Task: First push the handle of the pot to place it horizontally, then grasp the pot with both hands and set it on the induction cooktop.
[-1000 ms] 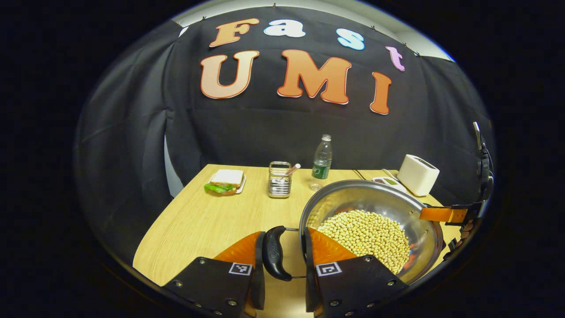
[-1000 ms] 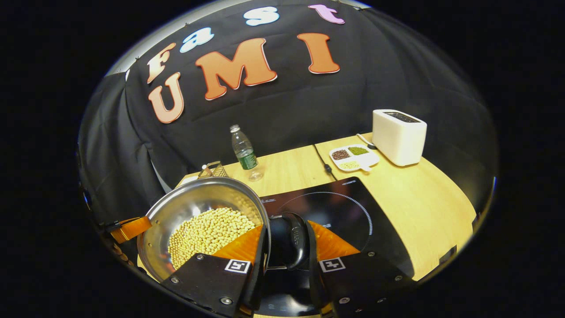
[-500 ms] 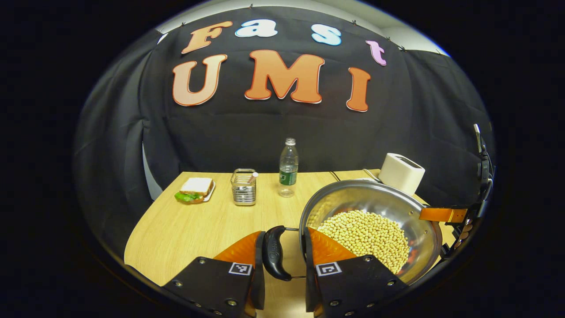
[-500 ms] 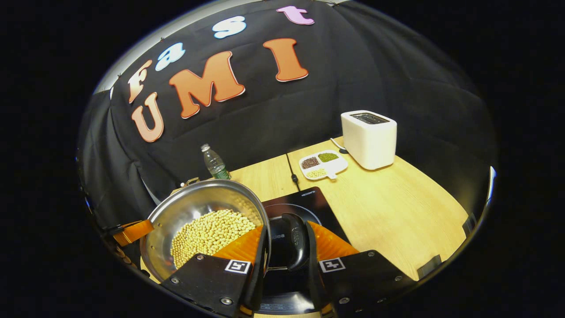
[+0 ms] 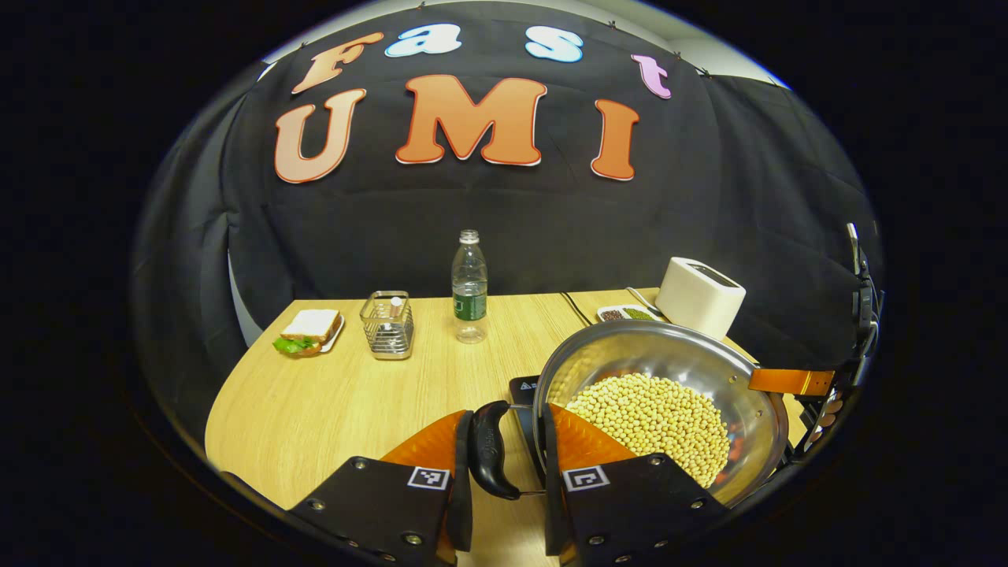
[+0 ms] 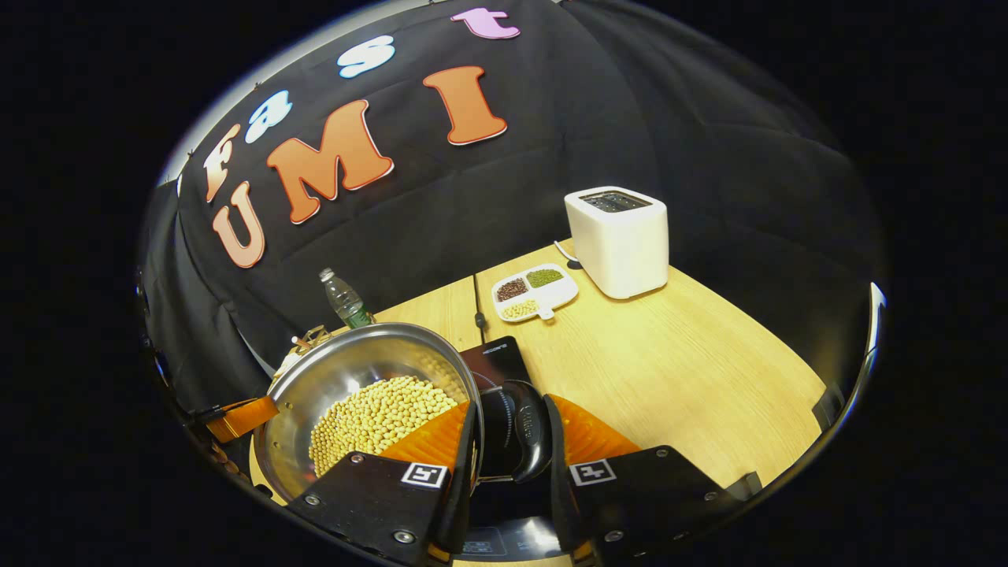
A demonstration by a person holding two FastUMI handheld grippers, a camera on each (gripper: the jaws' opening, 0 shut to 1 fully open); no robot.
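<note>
Now both grippers (image 5: 504,441) (image 6: 510,445) on pot (image 5: 669,354) handles

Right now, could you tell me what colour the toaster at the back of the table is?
White; the toaster shows best in the right gripper view.

One pot (image 5: 669,354) of soybeans (image 5: 654,421), two pot handles (image 5: 490,449), one cooktop (image 6: 496,358), one toaster (image 6: 618,240), one bottle (image 5: 469,287), one sandwich plate (image 5: 309,331), one wire holder (image 5: 387,325), one three-part bean dish (image 6: 534,291), two claws (image 5: 504,480).
</note>
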